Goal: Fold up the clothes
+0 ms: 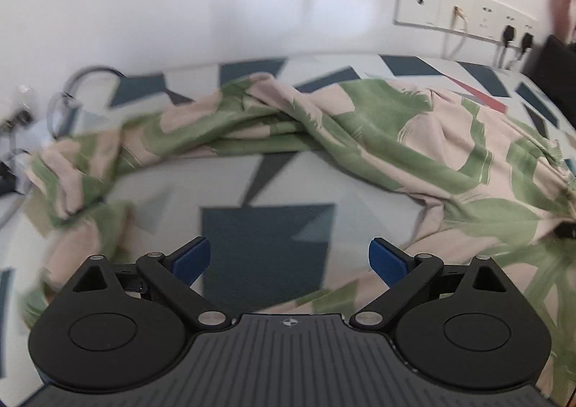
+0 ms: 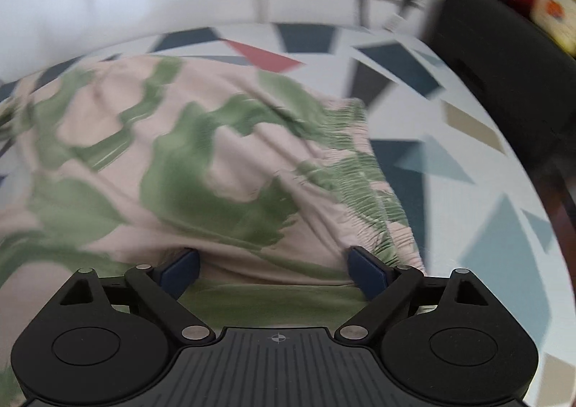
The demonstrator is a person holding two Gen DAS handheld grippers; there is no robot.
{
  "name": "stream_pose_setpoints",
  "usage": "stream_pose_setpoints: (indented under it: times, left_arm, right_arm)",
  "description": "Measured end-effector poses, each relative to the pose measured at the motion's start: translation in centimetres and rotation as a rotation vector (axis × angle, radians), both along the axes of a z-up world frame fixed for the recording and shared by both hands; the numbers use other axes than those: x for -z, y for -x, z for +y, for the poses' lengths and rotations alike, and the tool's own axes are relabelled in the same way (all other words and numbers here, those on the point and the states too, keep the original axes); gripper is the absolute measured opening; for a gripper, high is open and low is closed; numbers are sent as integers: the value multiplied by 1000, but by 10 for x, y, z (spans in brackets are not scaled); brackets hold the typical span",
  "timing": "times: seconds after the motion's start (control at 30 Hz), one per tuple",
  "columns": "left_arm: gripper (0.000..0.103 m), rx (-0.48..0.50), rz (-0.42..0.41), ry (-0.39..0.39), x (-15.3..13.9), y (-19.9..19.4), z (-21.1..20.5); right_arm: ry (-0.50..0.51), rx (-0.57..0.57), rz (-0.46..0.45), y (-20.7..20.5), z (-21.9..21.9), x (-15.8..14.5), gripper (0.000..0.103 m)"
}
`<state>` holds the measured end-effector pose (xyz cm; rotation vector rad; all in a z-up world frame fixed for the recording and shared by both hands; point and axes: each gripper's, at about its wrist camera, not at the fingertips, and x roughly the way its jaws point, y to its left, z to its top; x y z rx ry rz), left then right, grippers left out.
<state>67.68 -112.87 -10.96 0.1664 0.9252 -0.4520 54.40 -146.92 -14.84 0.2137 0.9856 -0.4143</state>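
Spread wide and holding nothing, the left gripper (image 1: 289, 261) hovers over patterned tablecloth (image 1: 266, 237); the leaf-print garment (image 1: 378, 133) arcs rumpled ahead and to both sides, so folding looks barely begun. Right view: the right gripper (image 2: 275, 272), equally wide, sits over the cloth, the elastic waistband (image 2: 363, 187) ahead-right.

Left view: from my left gripper (image 1: 289, 261), low over the tablecloth (image 1: 266, 237), facing the wall.
Right view: from my right gripper (image 2: 273, 272), closer, right above the garment (image 2: 201, 162).
Shared: garment, tablecloth, wall sockets (image 1: 464, 16).
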Motion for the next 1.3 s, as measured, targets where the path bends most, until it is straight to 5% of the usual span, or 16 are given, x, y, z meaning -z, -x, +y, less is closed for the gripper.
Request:
stream_pose_setpoints:
  times: [0.13, 0.23, 0.27, 0.37, 0.47, 0.7, 0.97, 1.1, 1.2, 1.3]
  left_arm:
    - [98, 57, -17, 81, 2, 4, 12]
    - [101, 70, -50, 80, 1, 1, 22]
    - [101, 72, -50, 86, 1, -2, 28]
    - [101, 59, -37, 100, 0, -20, 44]
    - [101, 26, -40, 92, 0, -35, 63]
    - [101, 42, -124, 32, 0, -62, 107]
    - [101, -56, -240, -25, -7, -102, 159]
    - [101, -52, -189, 12, -4, -118, 166]
    - [101, -49, -150, 40, -1, -129, 172]
    - [101, -47, -112, 68, 1, -141, 178]
  right_arm:
    - [-10, 175, 60, 2, -38, -6, 87]
    - [5, 312, 134, -6, -40, -21, 71]
    - [2, 330, 116, -11, -32, -31, 76]
    - [-66, 284, -103, -28, 7, -63, 102]
    - [-94, 189, -267, -58, 48, -77, 102]
    - [-35, 149, -253, -116, 124, -64, 102]
    - [10, 43, -271, -150, 175, -44, 101]
    - [-15, -113, -289, -179, 191, -34, 92]
    - [-24, -209, -268, -204, 203, -22, 76]
    - [-26, -236, -214, -219, 208, -10, 45]
